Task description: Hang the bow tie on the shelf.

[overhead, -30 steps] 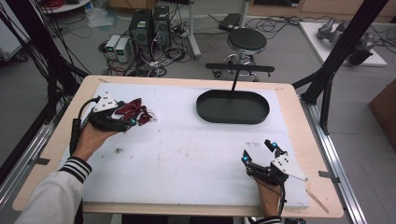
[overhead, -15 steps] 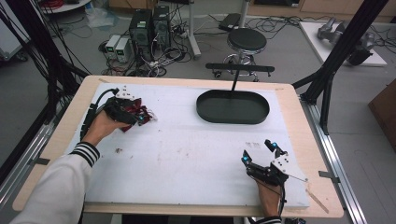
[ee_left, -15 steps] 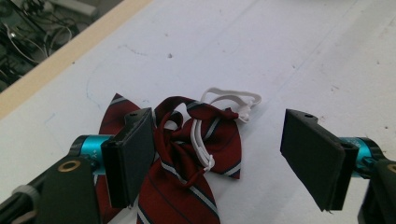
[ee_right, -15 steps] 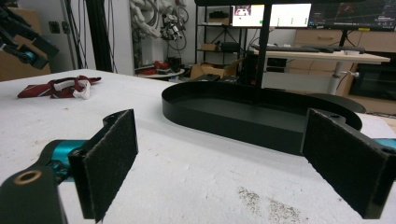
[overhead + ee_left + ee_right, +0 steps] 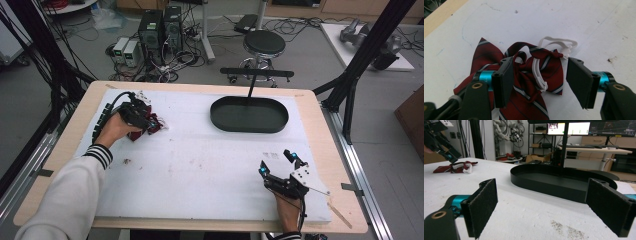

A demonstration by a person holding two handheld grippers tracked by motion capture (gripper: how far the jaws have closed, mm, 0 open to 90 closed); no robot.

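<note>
Striped maroon bow tie [image 5: 524, 82] lies crumpled flat.

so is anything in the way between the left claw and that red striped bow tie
Nothing visible is. The left claw already straddles the bow tie, its jaws either side of the knot and just been closing, with only the tie's own white elastic strap lying between and past them. The pads do not look pressed on the fabric yet.

Left gripper [image 5: 539, 82]: black housing, flat black jaw pads on teal cylinders, brass screws. Left sleeve [image 5: 75, 190]: white, black-striped cuff at its 1 o'clock end. Right gripper [image 5: 278, 169]: black, teal-tipped, grey three-cornered plate, trailing black cable.
</note>
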